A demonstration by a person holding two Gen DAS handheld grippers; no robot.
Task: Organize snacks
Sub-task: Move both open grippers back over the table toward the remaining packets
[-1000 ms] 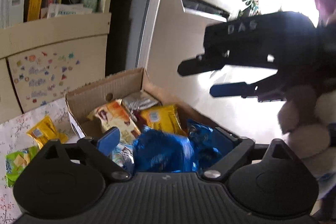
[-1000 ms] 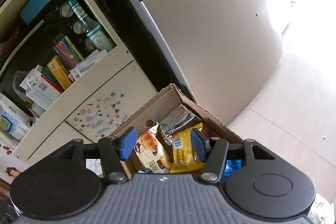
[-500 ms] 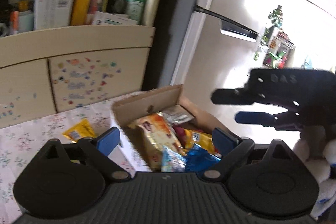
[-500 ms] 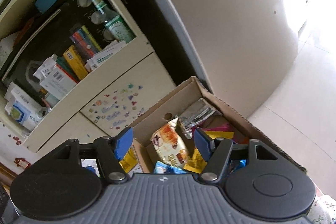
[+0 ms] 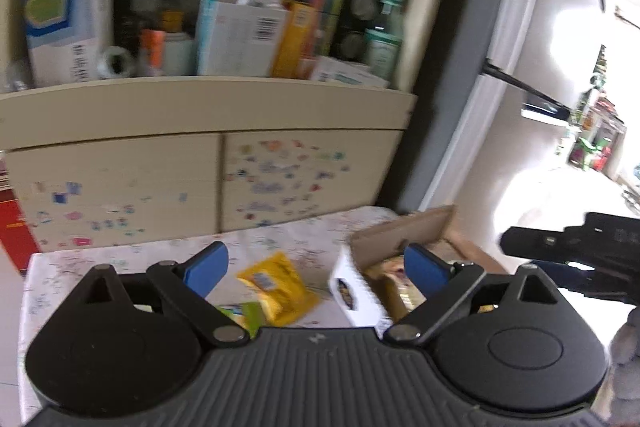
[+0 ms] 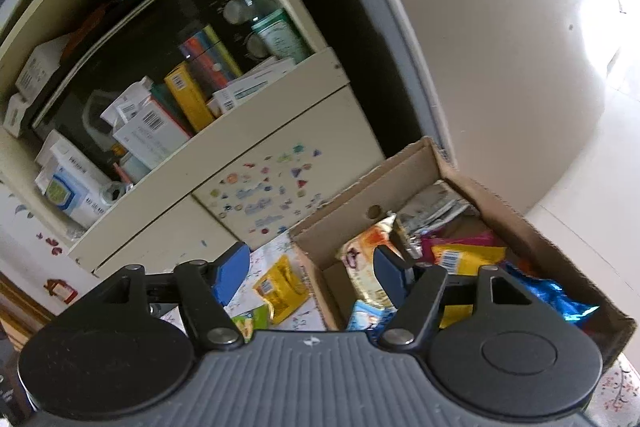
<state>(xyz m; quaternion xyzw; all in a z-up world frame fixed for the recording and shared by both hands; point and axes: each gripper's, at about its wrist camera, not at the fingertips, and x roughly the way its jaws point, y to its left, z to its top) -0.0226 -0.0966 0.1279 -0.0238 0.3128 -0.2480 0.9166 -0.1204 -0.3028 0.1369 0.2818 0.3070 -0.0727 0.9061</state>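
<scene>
Left gripper [image 5: 316,267] hangs with its jaws apart and empty, and the yellow snack packet [image 5: 276,285] lies flat on the flowered tablecloth [image 5: 100,259] just ahead and below, between its blue pads. By my reading this hand is nearer than the right gripper [image 6: 306,269], whose empty jaws are opening over the cardboard box [image 6: 532,223]. The packet's long axis slants away toward the near-right.

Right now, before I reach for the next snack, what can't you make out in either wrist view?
- Green packet: right wrist view, mostly hidden behind the right gripper, whose empty jaws are opening.
- Cardboard box: left wrist view, contents blocked by the left gripper and motion blur.
- Yellow packet: left wrist view, label blurred.
- Box bottom: right wrist view, buried under wrappers.
</scene>
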